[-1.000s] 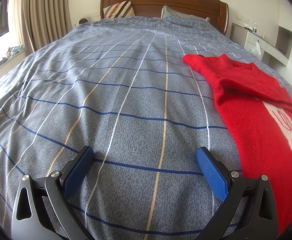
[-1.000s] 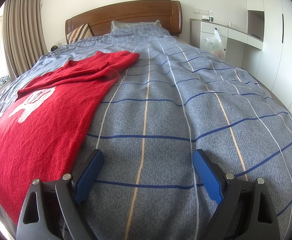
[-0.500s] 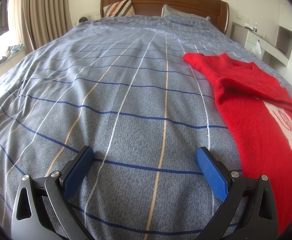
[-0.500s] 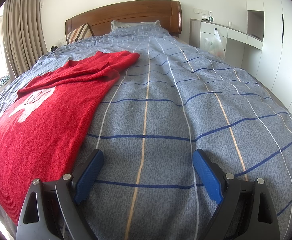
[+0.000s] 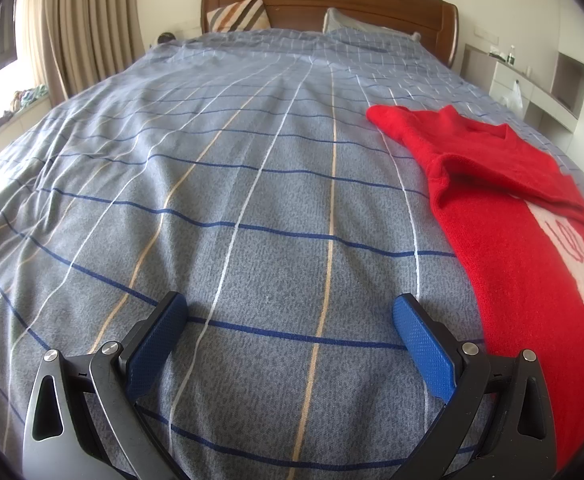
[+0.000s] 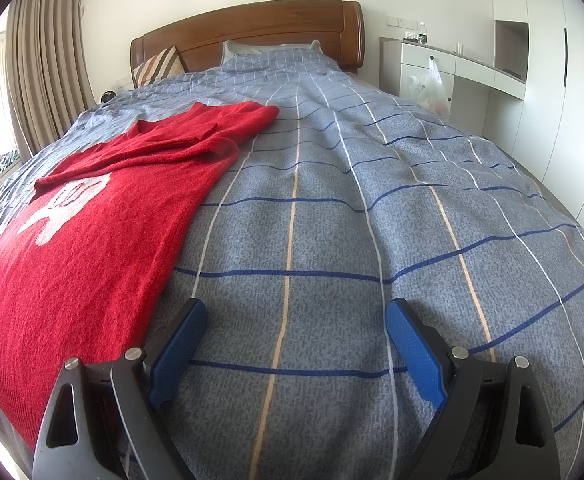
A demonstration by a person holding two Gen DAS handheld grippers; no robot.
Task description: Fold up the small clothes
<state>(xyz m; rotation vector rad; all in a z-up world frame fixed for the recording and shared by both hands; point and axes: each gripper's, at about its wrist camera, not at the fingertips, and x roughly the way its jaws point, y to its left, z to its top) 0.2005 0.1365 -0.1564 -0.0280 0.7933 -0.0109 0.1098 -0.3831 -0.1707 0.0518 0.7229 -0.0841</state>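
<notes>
A red knitted sweater [image 5: 511,240] with a white motif lies flat on the bed, its sleeves folded across the chest. In the left wrist view it fills the right side; in the right wrist view the same sweater [image 6: 92,232] fills the left side. My left gripper [image 5: 290,320] hovers over bare bedcover just left of the sweater's edge, open, nothing between its blue pads. My right gripper [image 6: 295,320] hovers over bare bedcover just right of the sweater's edge, open and holding nothing.
The bed wears a grey-blue checked cover [image 5: 212,200] with a wooden headboard [image 6: 252,28] and pillows at the far end. Curtains [image 5: 88,24] hang at the left. A white dresser [image 6: 451,72] with a hanging plastic bag [image 6: 431,88] stands at the right.
</notes>
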